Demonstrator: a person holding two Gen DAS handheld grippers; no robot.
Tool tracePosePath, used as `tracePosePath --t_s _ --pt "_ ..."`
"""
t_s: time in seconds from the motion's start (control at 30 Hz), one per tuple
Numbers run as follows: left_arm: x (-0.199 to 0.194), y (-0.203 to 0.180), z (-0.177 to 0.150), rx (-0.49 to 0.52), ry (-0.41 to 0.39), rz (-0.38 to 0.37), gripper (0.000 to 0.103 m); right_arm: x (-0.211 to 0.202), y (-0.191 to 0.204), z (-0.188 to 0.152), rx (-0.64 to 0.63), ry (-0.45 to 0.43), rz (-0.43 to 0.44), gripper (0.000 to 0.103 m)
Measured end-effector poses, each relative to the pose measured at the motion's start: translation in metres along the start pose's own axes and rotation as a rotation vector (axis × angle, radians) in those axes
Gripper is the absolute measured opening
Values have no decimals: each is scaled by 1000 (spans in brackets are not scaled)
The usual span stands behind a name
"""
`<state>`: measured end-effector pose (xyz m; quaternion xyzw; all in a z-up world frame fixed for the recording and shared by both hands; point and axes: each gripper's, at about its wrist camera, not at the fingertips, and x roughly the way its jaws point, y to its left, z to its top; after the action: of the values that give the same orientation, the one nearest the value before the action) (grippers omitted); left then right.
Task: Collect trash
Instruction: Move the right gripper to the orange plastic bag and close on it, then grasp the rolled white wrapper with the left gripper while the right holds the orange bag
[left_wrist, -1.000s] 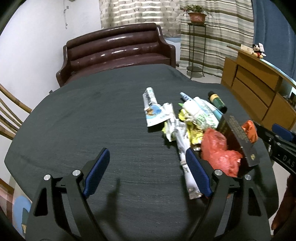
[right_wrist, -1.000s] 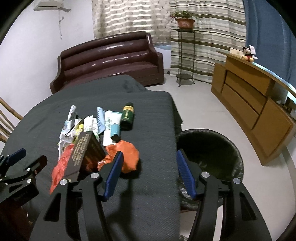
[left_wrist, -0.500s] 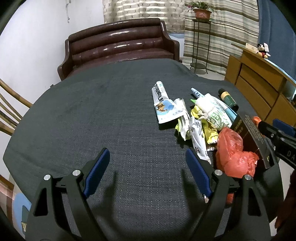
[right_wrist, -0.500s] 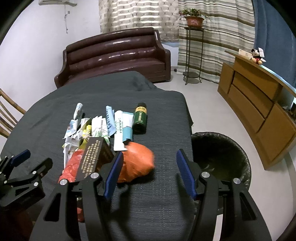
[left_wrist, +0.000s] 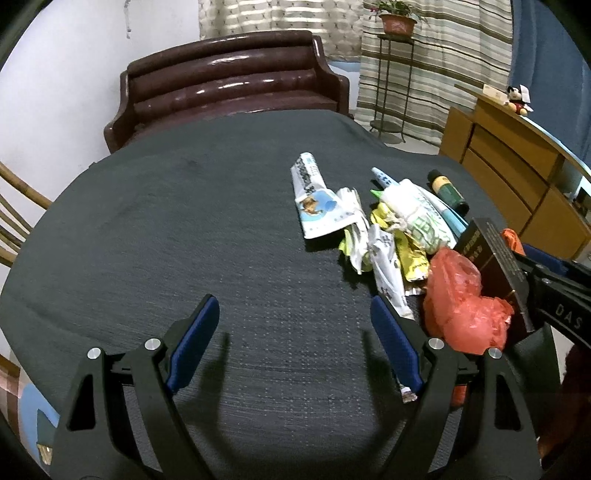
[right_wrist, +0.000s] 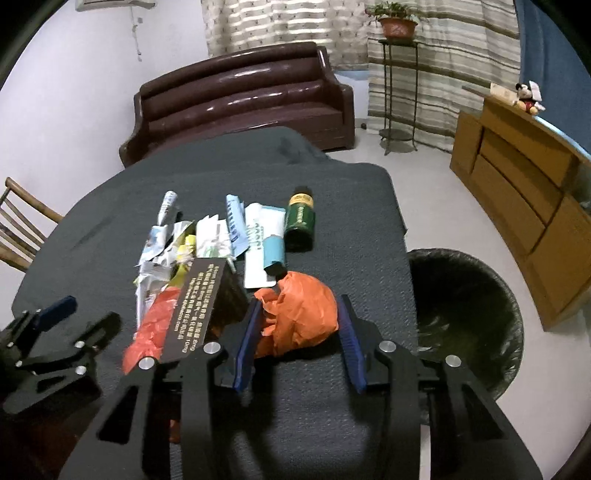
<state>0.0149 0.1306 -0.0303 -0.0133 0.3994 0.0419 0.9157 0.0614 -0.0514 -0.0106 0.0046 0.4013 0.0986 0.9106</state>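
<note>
A crumpled orange bag (right_wrist: 301, 325) lies on the dark tablecloth (right_wrist: 351, 240) near the table's right edge. My right gripper (right_wrist: 299, 306) straddles it, its jaws closing, and both blue pads touch the bag's sides. Left of it lies a pile of trash: a dark printed box (right_wrist: 195, 306), a red plastic bag (left_wrist: 461, 306), white and yellow wrappers (left_wrist: 384, 254) and a green bottle (right_wrist: 301, 218). My left gripper (left_wrist: 293, 306) hangs open over bare cloth, nothing between its fingers, its right finger beside the pile.
A round bin with a black liner (right_wrist: 465, 302) stands on the floor just right of the table. Behind the table is a brown sofa (left_wrist: 229, 85). A wooden cabinet (right_wrist: 524, 184) lines the right wall, and a wooden chair (right_wrist: 22, 229) sits at the left.
My right gripper has come forward over the orange bag and its jaws have narrowed onto it. The left gripper has stayed open in about the same place.
</note>
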Motion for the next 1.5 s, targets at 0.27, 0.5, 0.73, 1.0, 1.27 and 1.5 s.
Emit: tracePosePath --t_s 0.27,0.5,0.73,1.0,1.27,1.5 --pt "-2 -10 4 -5 1 -18 82 -11 -1 -2 0 -42 -10 40" --pt "0 -26 8 24 3 -26 82 -17 -12 -6 18 -62 -14 40" --pt "17 -27 6 30 64 -45 74 -19 -20 -12 42 -62 -7 40" --pt "18 -24 4 34 78 -141 44 -15 -22 -15 48 -55 -5 40" --pt "14 -24 3 23 79 -176 25 -16 -24 -16 49 -55 -6 40" --pt "15 -20 3 -11 86 -153 51 -16 -23 -21 52 -55 -5 40"
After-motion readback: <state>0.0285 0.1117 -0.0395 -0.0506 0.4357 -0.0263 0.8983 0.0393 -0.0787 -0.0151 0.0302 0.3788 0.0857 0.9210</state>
